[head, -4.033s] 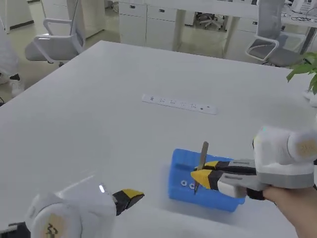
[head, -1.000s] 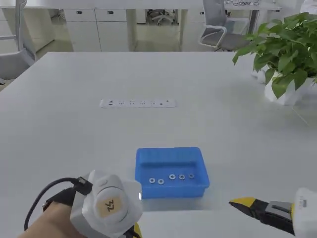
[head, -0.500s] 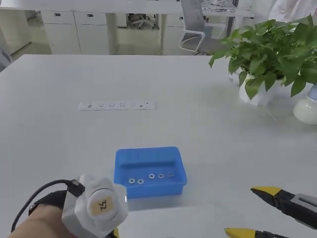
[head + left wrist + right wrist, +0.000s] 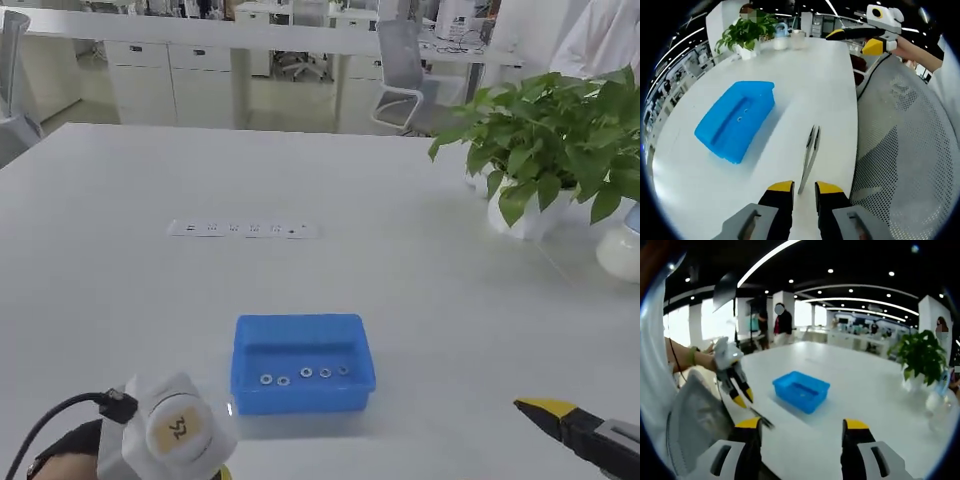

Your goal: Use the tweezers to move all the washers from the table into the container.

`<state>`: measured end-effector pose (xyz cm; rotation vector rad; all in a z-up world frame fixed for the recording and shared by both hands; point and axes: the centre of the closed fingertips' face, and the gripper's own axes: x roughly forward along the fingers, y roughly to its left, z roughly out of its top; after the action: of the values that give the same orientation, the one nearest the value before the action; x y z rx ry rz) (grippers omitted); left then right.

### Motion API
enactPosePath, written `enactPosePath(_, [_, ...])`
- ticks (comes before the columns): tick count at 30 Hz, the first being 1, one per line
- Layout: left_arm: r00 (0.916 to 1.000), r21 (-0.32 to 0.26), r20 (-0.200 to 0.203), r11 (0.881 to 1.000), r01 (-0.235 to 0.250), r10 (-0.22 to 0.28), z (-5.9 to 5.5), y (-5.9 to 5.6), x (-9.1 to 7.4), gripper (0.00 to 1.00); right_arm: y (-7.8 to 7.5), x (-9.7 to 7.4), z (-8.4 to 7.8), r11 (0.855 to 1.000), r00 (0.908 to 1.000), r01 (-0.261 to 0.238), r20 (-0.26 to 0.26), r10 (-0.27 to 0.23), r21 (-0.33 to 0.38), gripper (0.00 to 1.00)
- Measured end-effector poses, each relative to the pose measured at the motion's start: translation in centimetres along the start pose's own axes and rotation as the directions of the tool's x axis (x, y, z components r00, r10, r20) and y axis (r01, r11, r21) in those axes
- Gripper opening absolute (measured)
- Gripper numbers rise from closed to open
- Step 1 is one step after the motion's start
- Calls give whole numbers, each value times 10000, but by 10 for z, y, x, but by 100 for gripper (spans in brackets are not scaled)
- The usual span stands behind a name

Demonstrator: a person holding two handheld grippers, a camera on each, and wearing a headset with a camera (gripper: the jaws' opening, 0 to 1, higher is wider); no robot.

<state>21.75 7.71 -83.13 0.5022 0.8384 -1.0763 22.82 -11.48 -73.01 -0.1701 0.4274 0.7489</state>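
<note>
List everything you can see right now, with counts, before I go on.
table: one, white, under everything
container: one, blue, near the table's front edge
washers: five, silver, in a row inside the container
tweezers: one, metal, flat on the table just ahead of the left gripper
power strip: one, white, beyond the container
plant: one, green, white pot, far right
jug: one, white, right of the plant
chair: one, grey, behind the table
left gripper: yellow tips, slightly open, empty
right gripper: yellow tips, wide open, empty
</note>
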Motion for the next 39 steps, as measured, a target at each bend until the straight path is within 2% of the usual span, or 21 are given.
enactPosePath(3, [9937,-774,948,9956,-523,596,10,0,-14,23,-2,1,1,9999,9999,-38,138,35,165,64])
enactPosePath(4, [9876,-950,1258,9921,-823,940,12,2,-21,26,-2,2,1,9997,9998,-67,174,62,239,64])
enactPosePath(5, [9854,-1042,1336,9903,-921,1057,13,3,-23,27,-3,3,1,9996,9998,-78,205,73,279,64])
enactPosePath(9, [9502,-1860,2244,9666,-1761,2163,20,13,-48,32,-3,5,1,9996,9998,-92,186,87,275,65])
enactPosePath(12, [9098,-2574,2956,9415,-2176,2912,26,19,-68,36,-3,5,1,9995,9997,-92,219,85,316,65])
enactPosePath(14, [8906,-2948,3234,9284,-2263,3198,29,20,-76,40,-3,6,0,9994,9997,-102,211,95,333,66])
enactPosePath(15, [8762,-3128,3408,9200,-2361,3408,31,21,-82,43,-3,6,0,9994,9998,-94,184,88,330,66])
enactPosePath(16, [8683,-3241,3483,9146,-2419,3531,32,21,-85,45,-3,6,-1,9994,9998,-89,175,83,340,67])
enactPosePath(18, [8451,-3608,3696,8978,-2525,3862,35,22,-93,47,-4,6,-1,9992,9998,-52,193,45,385,67])
enactPosePath(19, [8231,-3816,3901,8860,-2636,4128,37,23,-99,48,-5,5,-1,9992,9998,-29,206,21,409,68])
enactPosePath(20, [8115,-3971,3978,8777,-2683,4281,39,24,-102,50,-5,5,-1,9991,9998,-11,214,1,427,68])
enactPosePath(21, [7938,-4127,4179,8707,-2675,4419,41,24,-106,54,-5,5,0,9990,9997,21,228,-31,442,69])
enactPosePath(24, [7620,-4521,4459,8529,-2610,4696,44,25,-114,61,-7,4,0,9991,9996,131,234,-140,407,71])
enactPosePath(27, [7422,-4700,4493,8381,-2770,4973,43,25,-120,66,-8,3,1,9989,9993,201,294,-213,425,73])
enactPosePath(30, [7128,-4934,4384,8095,-3183,5475,40,30,-126,75,-9,3,3,9985,9988,282,374,-300,470,74])
enactPosePath(32, [6973,-5155,4470,7984,-3111,5603,39,31,-129,79,-10,2,5,9982,9984,329,448,-352,502,75])
enactPosePath(33, [6758,-5349,4567,7856,-3110,5785,39,33,-134,81,-10,2,5,9982,9981,356,486,-380,486,75])
enactPosePath(34, [6647,-5433,4599,7787,-3138,5888,39,34,-136,82,-11,2,6,9983,9978,381,532,-405,449,75])
enactPosePath(36, [6584,-5549,4634,7735,-3062,5931,38,34,-139,86,-11,1,8,9984,9972,413,609,-437,399,75])
enactPosePath(37, [6449,-5632,4661,7653,-3117,6057,38,36,-142,88,-13,1,9,9982,9964,458,692,-484,388,75])
enactPosePath(39, [6332,-5713,4640,7556,-3206,6195,37,38,-145,92,-15,1,10,9974,9951,600,765,-628,389,78])
